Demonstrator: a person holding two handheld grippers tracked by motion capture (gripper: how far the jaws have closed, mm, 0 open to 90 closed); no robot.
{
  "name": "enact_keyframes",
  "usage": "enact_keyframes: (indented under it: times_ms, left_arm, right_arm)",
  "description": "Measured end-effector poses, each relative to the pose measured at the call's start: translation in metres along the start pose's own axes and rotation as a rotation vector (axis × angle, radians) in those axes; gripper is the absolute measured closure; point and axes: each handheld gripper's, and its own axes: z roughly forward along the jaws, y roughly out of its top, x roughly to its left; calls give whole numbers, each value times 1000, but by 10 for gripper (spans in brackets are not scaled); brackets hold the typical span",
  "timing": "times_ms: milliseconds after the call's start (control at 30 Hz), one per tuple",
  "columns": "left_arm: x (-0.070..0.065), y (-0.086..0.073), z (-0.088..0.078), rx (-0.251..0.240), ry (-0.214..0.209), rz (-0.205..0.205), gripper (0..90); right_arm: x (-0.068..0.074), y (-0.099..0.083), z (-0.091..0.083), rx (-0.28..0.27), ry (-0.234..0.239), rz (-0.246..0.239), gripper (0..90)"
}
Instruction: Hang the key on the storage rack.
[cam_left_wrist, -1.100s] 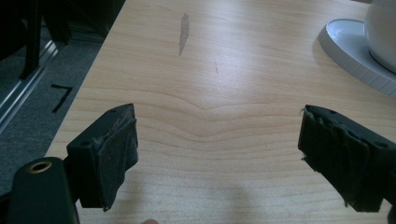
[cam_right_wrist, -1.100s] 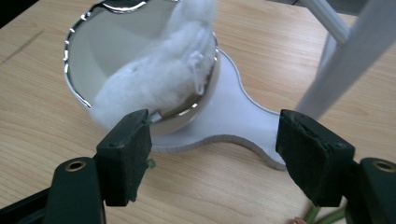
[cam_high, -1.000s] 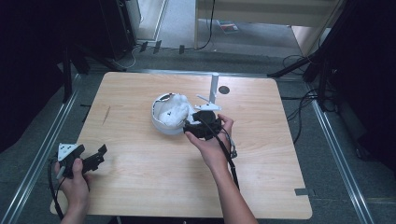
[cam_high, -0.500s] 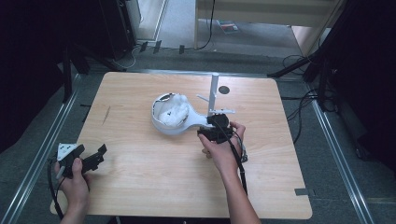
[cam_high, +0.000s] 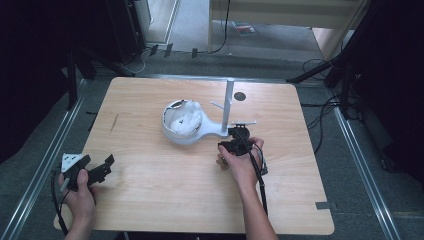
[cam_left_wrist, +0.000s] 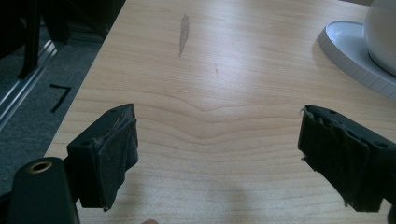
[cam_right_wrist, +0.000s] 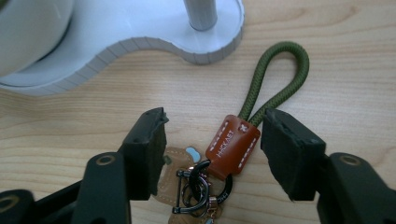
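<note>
Right gripper (cam_right_wrist: 212, 133) closing around the keychain's (cam_right_wrist: 232, 144) brown leather tab, pads not touching yet; stand base (cam_right_wrist: 140, 37) at 12 o'clock; left gripper (cam_left_wrist: 217, 149) released, idle.

Light wooden table (cam_high: 150, 200), grey floor (cam_high: 350, 165), dark surroundings, black cables (cam_high: 320, 107)

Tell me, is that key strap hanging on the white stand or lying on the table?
Lying on the table: the key strap rests flat on the wood beside the white stand, its green loop touching no peg, between the right gripper jaws.

Lab-like recording setup: bare wooden table (cam_high: 150, 200), floor cables (cam_high: 320, 107), dark stands (cam_high: 345, 75), metal rails (cam_high: 45, 165).
</note>
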Motion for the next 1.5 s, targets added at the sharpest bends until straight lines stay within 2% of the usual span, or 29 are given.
enact_keyframes:
  times_ms: [200,333,567,667,767,800,867,900,967,1000,1200,1367,1500]
  left_arm:
    - [0,0,0,0,0,-2,130]
    - [0,0,0,-1,-2,-4,130]
    - [0,0,0,-1,0,-4,131]
    - [0,0,0,0,0,-2,131]
    - [0,0,0,0,0,-4,131]
    - [0,0,0,-1,-1,-5,131]
    - [0,0,0,-1,-1,-5,132]
    - [0,0,0,0,0,-5,131]
    - [0,0,0,-1,0,-5,132]
    - [0,0,0,0,0,-4,132]
    - [0,0,0,2,0,-4,132]
    - [0,0,0,2,-1,-4,132]
    - [0,0,0,2,-2,-5,132]
  right_arm:
    - [-4,3,9,46,-3,47,449]
    - [-7,4,14,77,-16,75,505]
    - [-8,6,17,141,-14,94,519]
    - [-9,7,20,155,-12,101,517]
    - [-9,8,21,166,-33,117,539]
    - [-10,8,22,159,-43,106,549]
    - [-10,8,23,175,-43,129,568]
    - [-11,8,24,173,-50,117,573]
    - [-9,8,24,178,-54,135,583]
    - [-10,8,24,167,-72,107,587]
    - [-3,11,26,201,-120,55,626]
    - [1,9,27,196,-167,2,670]
    - [2,8,26,190,-171,-14,677]
